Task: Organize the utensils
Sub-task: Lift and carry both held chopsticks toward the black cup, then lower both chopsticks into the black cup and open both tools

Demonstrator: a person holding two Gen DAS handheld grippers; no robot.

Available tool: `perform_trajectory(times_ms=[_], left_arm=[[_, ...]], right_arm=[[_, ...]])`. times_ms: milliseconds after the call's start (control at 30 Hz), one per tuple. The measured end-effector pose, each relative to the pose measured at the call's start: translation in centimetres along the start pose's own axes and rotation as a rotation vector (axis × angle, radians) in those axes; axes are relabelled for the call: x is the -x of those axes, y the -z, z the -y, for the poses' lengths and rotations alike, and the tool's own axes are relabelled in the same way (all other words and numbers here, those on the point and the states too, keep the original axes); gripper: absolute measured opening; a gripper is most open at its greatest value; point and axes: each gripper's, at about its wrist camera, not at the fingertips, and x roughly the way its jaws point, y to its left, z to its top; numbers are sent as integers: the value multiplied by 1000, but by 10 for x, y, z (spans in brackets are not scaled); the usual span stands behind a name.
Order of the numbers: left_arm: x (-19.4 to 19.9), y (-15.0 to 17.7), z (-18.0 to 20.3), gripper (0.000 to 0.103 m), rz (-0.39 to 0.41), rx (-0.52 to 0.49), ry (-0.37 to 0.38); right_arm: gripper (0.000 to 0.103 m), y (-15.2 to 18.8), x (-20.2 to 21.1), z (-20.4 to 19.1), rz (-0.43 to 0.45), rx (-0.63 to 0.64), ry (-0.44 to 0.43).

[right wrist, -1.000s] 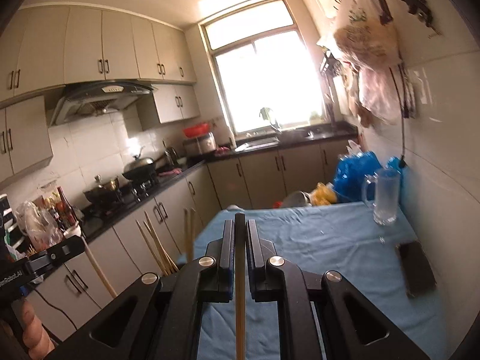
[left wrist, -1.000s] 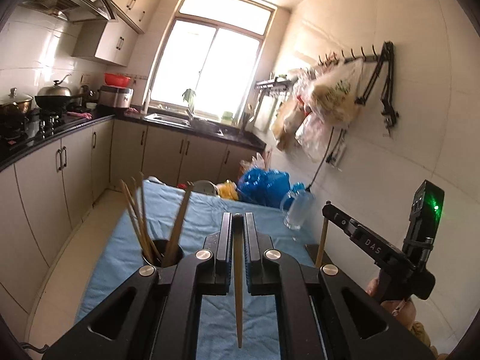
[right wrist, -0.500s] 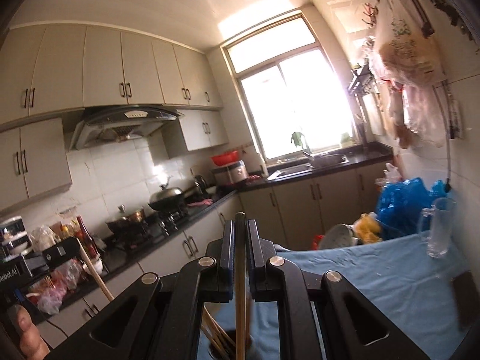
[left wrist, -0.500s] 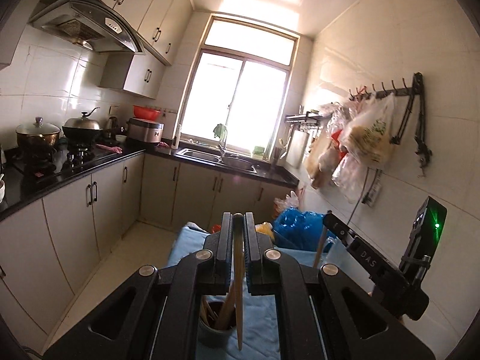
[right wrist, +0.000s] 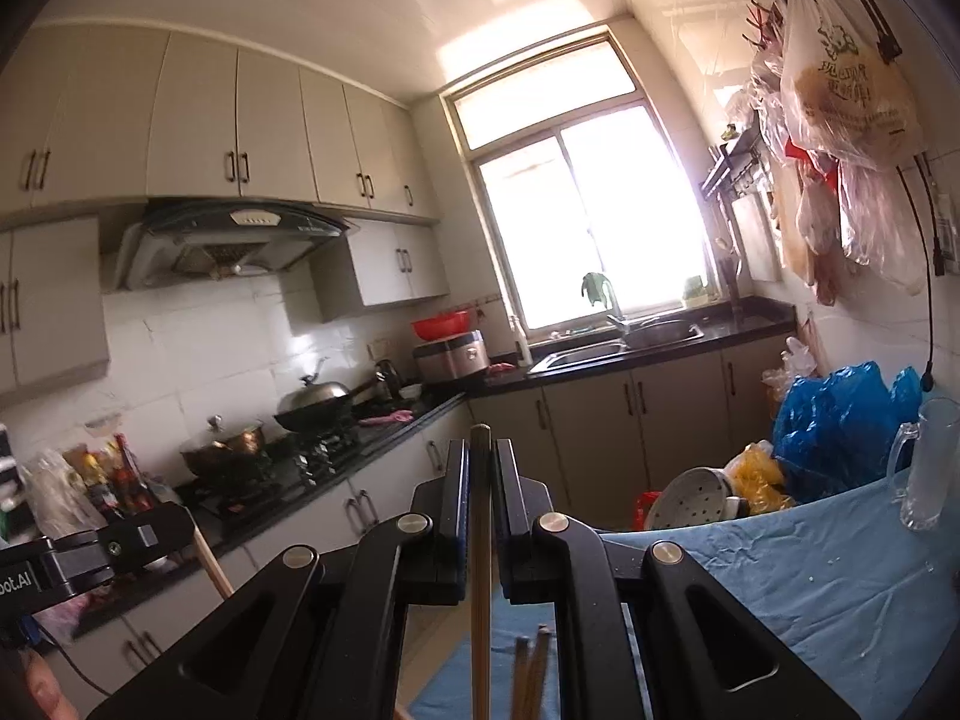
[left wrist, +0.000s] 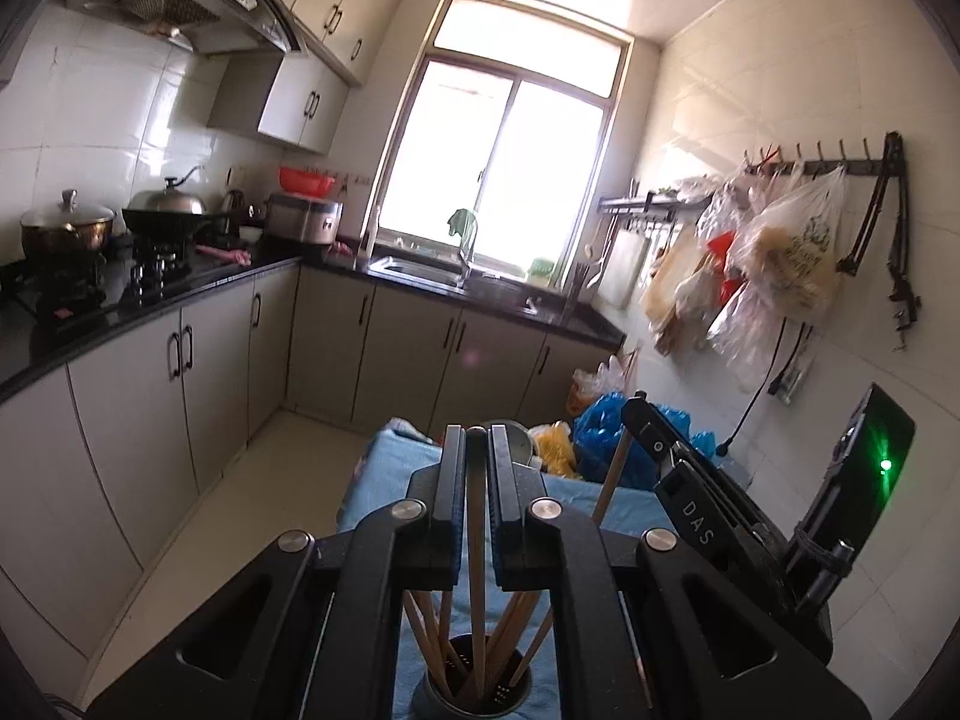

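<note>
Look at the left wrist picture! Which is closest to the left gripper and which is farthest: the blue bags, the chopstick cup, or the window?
1. The chopstick cup, right under the left gripper, on the blue cloth.
2. The blue bags, past the table's far end, towards the right wall.
3. The window, at the far end of the kitchen, above the sink.

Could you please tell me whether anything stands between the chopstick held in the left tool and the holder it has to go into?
Nothing separate blocks it. The chopstick in the left tool hangs straight above the holder on the blue cloth. Only the chopsticks already in it fan out around the opening, so its tip must slip between them.
</note>
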Motion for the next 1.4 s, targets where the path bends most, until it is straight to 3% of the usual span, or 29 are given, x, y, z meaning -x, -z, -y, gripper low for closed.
perform_trajectory(times_ms=[233, 633, 767, 833, 900, 967, 1033, 1233, 1400], left_arm=[[-26, 22, -3, 6, -64, 2, 4], [-26, 36, -10, 6, -123, 34, -11], [-18, 36, -9, 7, -127, 43, -12], [-12, 36, -10, 7, -126, 48, -8], [-3, 35, -9, 10, -120, 55, -8], [8, 34, -10, 31, -107, 64, -13], [24, 36, -12, 40, -74, 65, -26], [56, 54, -22, 46, -29, 38, -111], [54, 73, -32, 47, -75, 38, -164]], right_arm=[[8, 24, -13, 7, -56, 17, 21], [10, 44, -11, 16, -139, 12, 13], [27, 41, -9, 18, -148, -3, -9], [29, 37, -5, 20, -145, -20, -18], [33, 31, 3, 22, -127, -28, -12], [41, 25, 12, 25, -105, -34, 1], [45, 23, 18, 29, -101, -32, 18], [45, 44, 13, 49, -212, 7, 161], [45, 76, -31, 67, -434, -14, 145]])
